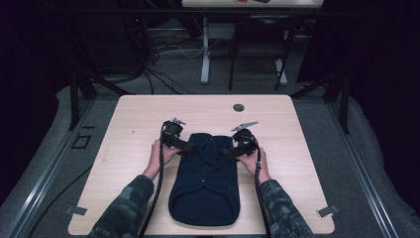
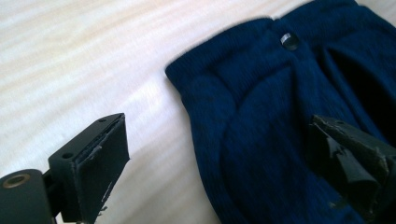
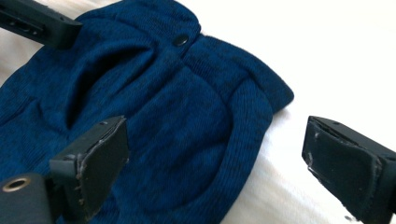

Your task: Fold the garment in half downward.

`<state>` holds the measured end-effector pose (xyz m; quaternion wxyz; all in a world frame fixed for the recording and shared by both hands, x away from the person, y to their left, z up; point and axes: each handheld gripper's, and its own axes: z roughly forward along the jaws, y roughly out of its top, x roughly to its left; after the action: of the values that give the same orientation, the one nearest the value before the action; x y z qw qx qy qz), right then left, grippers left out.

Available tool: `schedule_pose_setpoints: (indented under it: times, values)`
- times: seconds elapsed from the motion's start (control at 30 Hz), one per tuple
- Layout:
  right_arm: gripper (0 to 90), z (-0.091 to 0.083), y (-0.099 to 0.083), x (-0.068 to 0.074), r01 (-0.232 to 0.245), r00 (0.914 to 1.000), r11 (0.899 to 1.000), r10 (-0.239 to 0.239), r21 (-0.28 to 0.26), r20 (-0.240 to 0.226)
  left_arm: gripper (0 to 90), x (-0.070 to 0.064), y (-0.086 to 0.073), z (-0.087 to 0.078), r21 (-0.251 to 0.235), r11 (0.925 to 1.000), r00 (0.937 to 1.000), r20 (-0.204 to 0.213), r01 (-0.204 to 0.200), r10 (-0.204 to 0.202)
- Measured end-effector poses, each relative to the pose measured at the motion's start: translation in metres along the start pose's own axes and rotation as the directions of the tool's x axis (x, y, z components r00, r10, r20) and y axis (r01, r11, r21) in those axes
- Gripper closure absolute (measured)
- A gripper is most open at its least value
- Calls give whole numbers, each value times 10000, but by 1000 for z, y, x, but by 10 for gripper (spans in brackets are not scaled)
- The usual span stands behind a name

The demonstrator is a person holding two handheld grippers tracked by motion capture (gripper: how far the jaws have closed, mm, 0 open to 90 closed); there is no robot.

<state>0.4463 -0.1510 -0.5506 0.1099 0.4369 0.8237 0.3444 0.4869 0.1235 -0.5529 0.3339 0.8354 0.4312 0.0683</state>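
Navy knit garment lies between left gripper and right gripper, both spread wide

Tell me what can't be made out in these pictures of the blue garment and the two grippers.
- Garment: its underside lies against the table.
- Left gripper, right gripper: jaw tips too small and dark against the knit in the high view.
- Garment's hem: beyond the frame in both gripper views.
- Items on the far table: cropped by the top edge.
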Motion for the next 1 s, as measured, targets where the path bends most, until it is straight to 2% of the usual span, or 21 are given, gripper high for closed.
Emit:
schedule_pose_setpoints:
  times: [0.27, 0.37, 0.43, 0.63, 0.73, 0.83, 0.9, 1.0]
  values:
    - [147, 10, 12, -11, -423, 9991, 9990, 424, -153, 96, 81, 7, 14, 13, 286, 9995, 9999, 116, 95, -98]
    - [209, 15, 15, -15, -522, 9982, 9986, 524, -75, 297, 93, 8, 15, 17, 409, 9991, 9999, 34, 151, -152]
    - [270, 17, 18, -18, -524, 9980, 9986, 522, 50, 366, 97, 8, 17, 22, 620, 9980, 9997, -246, 77, -62]
    - [358, 25, 21, -21, -551, 9979, 9982, 543, 221, 341, 133, 8, 15, 28, 703, 9973, 9996, -224, 192, -177]
    - [391, 28, 22, -20, -508, 9981, 9979, 493, 395, 377, 135, 7, 15, 28, 725, 9973, 9996, -286, 71, -50]
    - [419, 30, 22, -18, -532, 9979, 9980, 519, 340, 382, 146, 5, 14, 28, 720, 9974, 9991, -412, -91, 121]
    - [437, 31, 21, -19, -450, 9983, 9980, 433, 447, 383, 155, 2, 14, 29, 779, 9964, 9976, -570, -338, 383]
    - [454, 34, 20, -20, -470, 9984, 9975, 454, 518, 329, 166, 0, 14, 29, 874, 9949, 9963, -656, -495, 554]
